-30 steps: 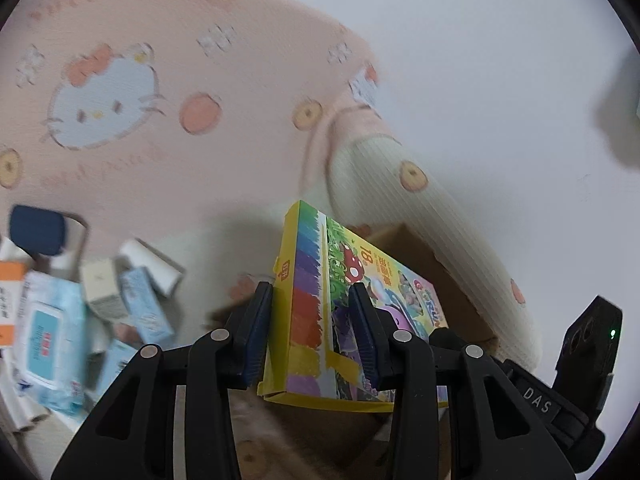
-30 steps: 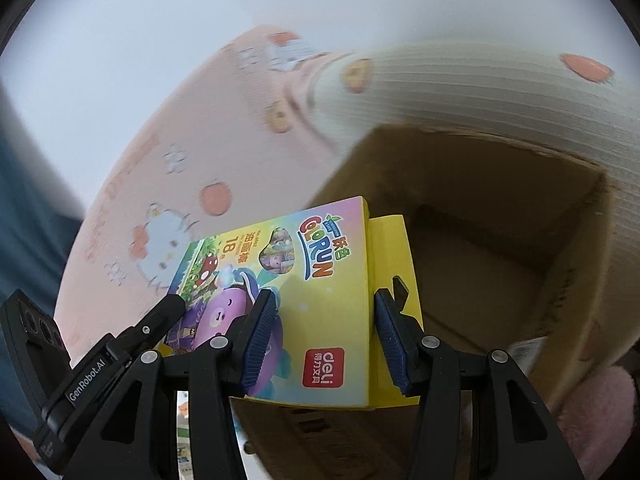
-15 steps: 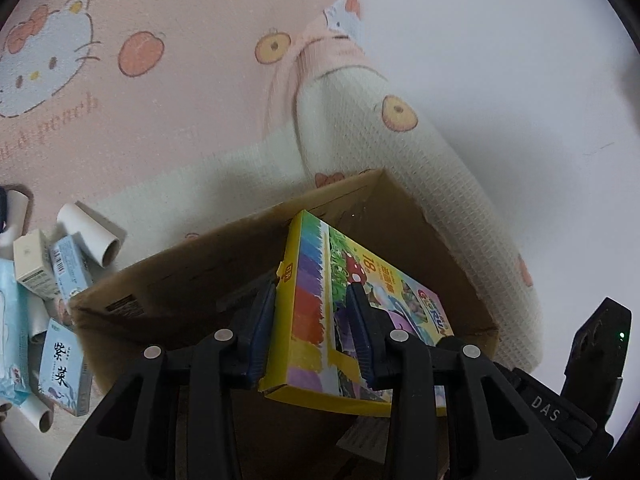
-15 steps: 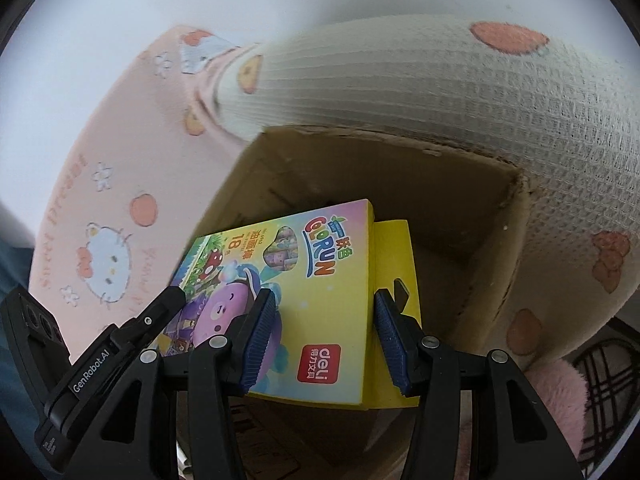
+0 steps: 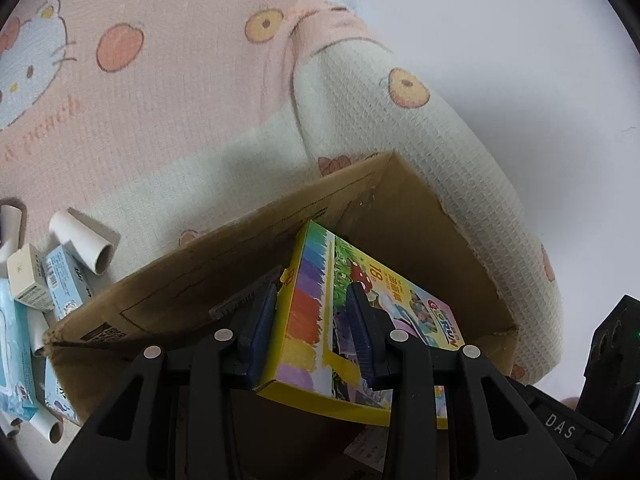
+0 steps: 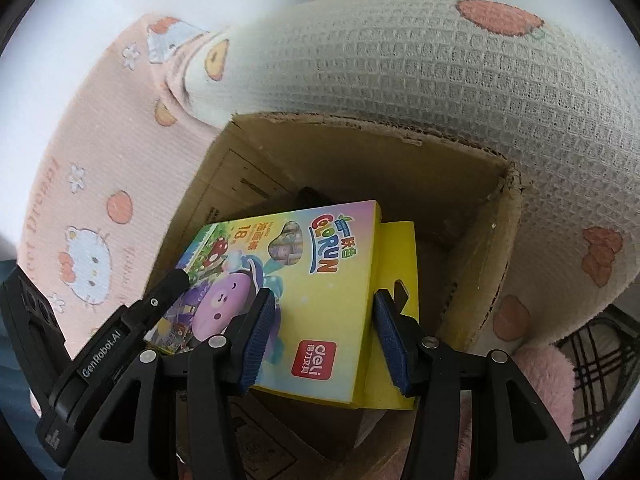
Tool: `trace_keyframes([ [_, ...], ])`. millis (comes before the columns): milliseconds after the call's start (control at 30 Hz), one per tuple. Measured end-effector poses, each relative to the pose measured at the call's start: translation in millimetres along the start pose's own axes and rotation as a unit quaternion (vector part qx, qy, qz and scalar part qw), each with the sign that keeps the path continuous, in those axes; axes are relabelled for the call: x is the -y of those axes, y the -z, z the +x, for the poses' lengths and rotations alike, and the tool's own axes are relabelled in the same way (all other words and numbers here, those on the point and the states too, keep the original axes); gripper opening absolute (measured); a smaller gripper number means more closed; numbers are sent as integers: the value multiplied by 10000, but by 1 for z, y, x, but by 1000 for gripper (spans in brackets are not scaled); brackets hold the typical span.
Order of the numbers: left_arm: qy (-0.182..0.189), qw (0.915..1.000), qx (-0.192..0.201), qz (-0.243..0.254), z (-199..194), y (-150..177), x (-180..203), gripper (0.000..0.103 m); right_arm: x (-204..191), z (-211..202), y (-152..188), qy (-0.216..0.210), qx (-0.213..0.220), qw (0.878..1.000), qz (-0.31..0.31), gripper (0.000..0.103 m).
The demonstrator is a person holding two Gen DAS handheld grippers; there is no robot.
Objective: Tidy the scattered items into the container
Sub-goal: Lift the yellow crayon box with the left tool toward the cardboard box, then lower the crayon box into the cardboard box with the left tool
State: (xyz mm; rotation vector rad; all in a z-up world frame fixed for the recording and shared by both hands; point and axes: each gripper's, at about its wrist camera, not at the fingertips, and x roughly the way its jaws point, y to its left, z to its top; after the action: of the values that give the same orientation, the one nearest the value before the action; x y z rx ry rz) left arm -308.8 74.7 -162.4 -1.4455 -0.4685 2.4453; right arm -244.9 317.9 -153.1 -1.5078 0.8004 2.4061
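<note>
A colourful crayon box (image 5: pixel 416 312) with a yellow hang tab (image 6: pixel 320 248) hangs inside the mouth of an open cardboard carton (image 5: pixel 224 248) (image 6: pixel 472 264). My left gripper (image 5: pixel 312 304) is shut on the box's rainbow-striped end, one pad on each face. My right gripper (image 6: pixel 324 308) is shut on the opposite end, near the red logo. Each gripper shows in the other's view: the left one (image 6: pixel 160 300) at lower left, the right one (image 5: pixel 560 428) at lower right. The carton's floor below the crayon box is mostly hidden.
The carton rests on a pink cartoon-print blanket (image 5: pixel 160 80), against a cream waffle-knit fold (image 5: pixel 400 120). Left of the carton lie white rolls (image 5: pixel 84 246), small boxes (image 5: pixel 64 280) and a blue wipes pack (image 5: pixel 12 340). A pink fluffy thing (image 6: pixel 540 380) sits at the carton's right.
Both grippers have carried the crayon box over the carton's rim and down into its opening. Both views have tilted downward. The grips are unchanged.
</note>
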Motion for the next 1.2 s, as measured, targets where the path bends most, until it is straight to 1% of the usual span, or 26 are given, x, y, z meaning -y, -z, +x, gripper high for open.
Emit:
trace_keyframes([
  [33, 17, 10000, -38, -30, 3, -1, -1, 40, 0, 0, 0, 41, -19, 10000, 6, 49],
  [100, 2, 9997, -240, -55, 12, -4, -2, 40, -3, 2, -1, 172, -73, 9998, -31, 49],
  [167, -62, 9988, -486, -66, 23, -5, -3, 40, -5, 4, -4, 328, -119, 9993, -109, 49],
  [267, -127, 9963, -825, -184, 39, -8, -7, 39, -7, 12, -11, 497, -298, 9982, -181, 49],
  [367, -175, 9948, -966, -255, 48, -10, -8, 39, -11, 17, -19, 632, -392, 9967, -326, 49],
  [433, -268, 9945, -991, -202, 52, -12, -5, 39, -15, 24, -25, 769, -500, 9946, -487, 49],
  [467, -245, 9945, -1008, -167, 55, -14, -3, 38, -17, 27, -26, 833, -530, 9935, -565, 49],
  [533, -3, 9935, -1115, -208, 62, -18, 0, 35, -25, 31, -26, 981, -572, 9905, -779, 49],
  [567, -11, 9934, -1128, -201, 65, -20, 3, 31, -28, 32, -25, 1011, -594, 9895, -850, 45],
  [600, 120, 9926, -1190, -216, 68, -22, 5, 29, -30, 33, -26, 844, -614, 9904, -904, 41],
  [633, 310, 9913, -1251, -263, 70, -23, 7, 29, -30, 38, -26, 547, -826, 9911, -894, 40],
  [667, 421, 9893, -1363, -311, 72, -23, 9, 29, -31, 45, -24, 516, -1069, 9892, -863, 40],
  [700, 413, 9892, -1385, -254, 72, -22, 11, 29, -34, 50, -21, 551, -1142, 9874, -949, 40],
  [767, 319, 9900, -1374, -77, 70, -22, 14, 29, -40, 55, -16, 645, -1148, 9837, -1224, 40],
  [800, 269, 9904, -1354, -68, 69, -21, 12, 29, -40, 56, -15, 662, -1163, 9834, -1222, 40],
  [833, 252, 9904, -1349, -138, 67, -21, 8, 29, -38, 56, -15, 639, -1185, 9838, -1180, 40],
  [900, 365, 9883, -1423, -402, 65, -21, -3, 29, -36, 57, -17, 653, -1243, 9829, -1190, 40],
  [967, 396, 9881, -1409, -482, 63, -20, -10, 29, -38, 53, -19, 597, -1276, 9821, -1248, 40],
  [1033, 241, 9897, -1325, -490, 57, -20, -15, 29, -44, 46, -24, 545, -1176, 9826, -1331, 40],
  [1100, 245, 9896, -1260, -650, 50, -20, -21, 29, -48, 40, -29, 562, -1056, 9818, -1475, 40],
  [1167, 205, 9891, -1177, -864, 39, -18, -25, 30, -49, 42, -35, 661, -1136, 9773, -1661, 40],
  [1200, 109, 9897, -1105, -908, 32, -16, -25, 31, -50, 46, -36, 694, -1238, 9748, -1721, 40],
])
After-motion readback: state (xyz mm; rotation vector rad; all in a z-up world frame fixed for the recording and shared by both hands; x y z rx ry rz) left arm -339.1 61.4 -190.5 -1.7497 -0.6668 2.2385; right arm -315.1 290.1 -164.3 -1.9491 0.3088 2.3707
